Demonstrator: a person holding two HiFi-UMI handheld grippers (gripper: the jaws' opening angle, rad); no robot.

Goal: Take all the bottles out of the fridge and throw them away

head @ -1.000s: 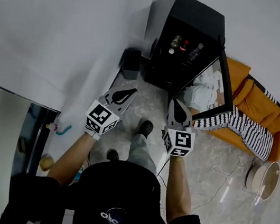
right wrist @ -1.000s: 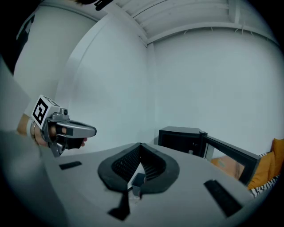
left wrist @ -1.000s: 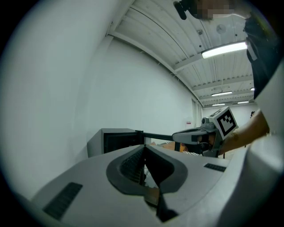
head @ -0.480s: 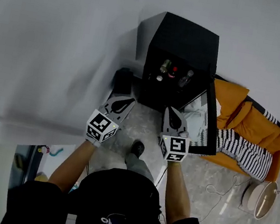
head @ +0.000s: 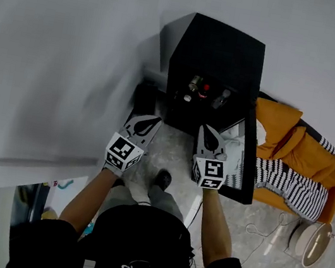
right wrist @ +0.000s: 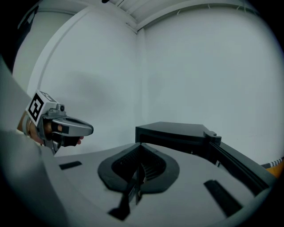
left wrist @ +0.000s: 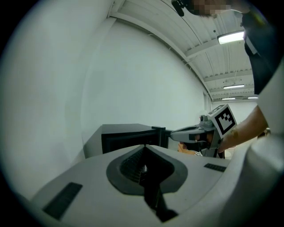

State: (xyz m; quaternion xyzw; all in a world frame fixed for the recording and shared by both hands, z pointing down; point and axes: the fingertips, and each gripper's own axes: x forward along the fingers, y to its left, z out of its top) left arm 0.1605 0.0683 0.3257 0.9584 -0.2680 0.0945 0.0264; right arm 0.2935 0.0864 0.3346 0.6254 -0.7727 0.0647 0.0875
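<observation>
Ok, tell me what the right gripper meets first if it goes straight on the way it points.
Probably the open front of the black fridge, likely lower than the bottles, though depth is unclear. Nothing shows between the right gripper and it. The open door stands off to its right.

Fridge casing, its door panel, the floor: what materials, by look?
The black box-shaped fridge: matt casing, painted metal or plastic, no glare on top. Its open door: probably a glass pane in a black frame, since it mirrors pale shapes. The floor: polished stone or marble-look tile, grey veining and sheen.
</observation>
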